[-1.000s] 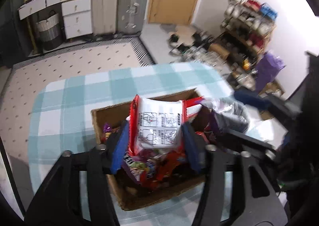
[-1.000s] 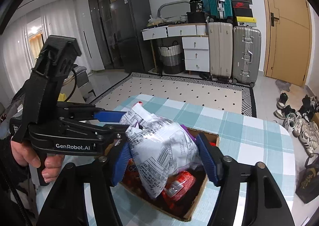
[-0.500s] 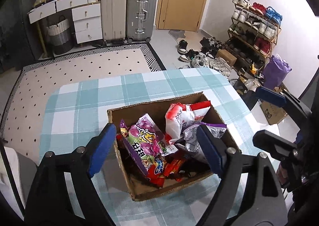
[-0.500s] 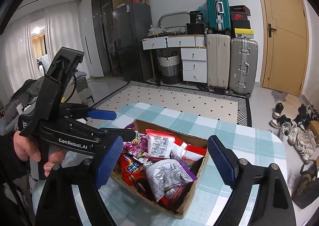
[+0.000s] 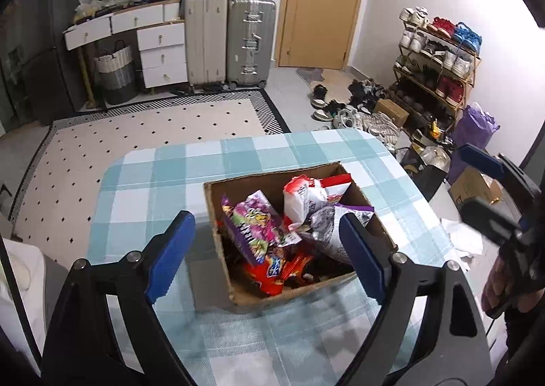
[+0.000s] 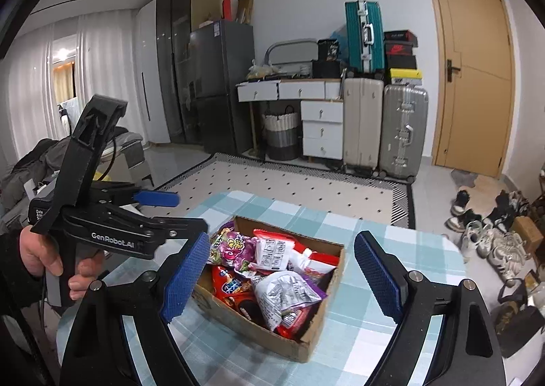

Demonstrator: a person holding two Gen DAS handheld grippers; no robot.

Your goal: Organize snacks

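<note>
Crinkly foil snack packets (image 5: pixel 262 232) sit heaped in my cardboard box (image 6: pixel 269 331) mid-desk (image 5: pixel 163 181), light and slippery, best pinched by a sealed edge, left claw (image 5: pixel 265 250) opening on nothing, right claw (image 6: pixel 282 277) released, empty.

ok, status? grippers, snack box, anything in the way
Left gripper opening, nothing between pads. Right gripper open, empty. Cardboard box on checked table, full of snack packets. Nothing blocking the box.

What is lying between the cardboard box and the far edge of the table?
Nothing. In the left wrist view, only bare checked tablecloth lies between the cardboard box and the far edge; the right wrist view agrees.
</note>
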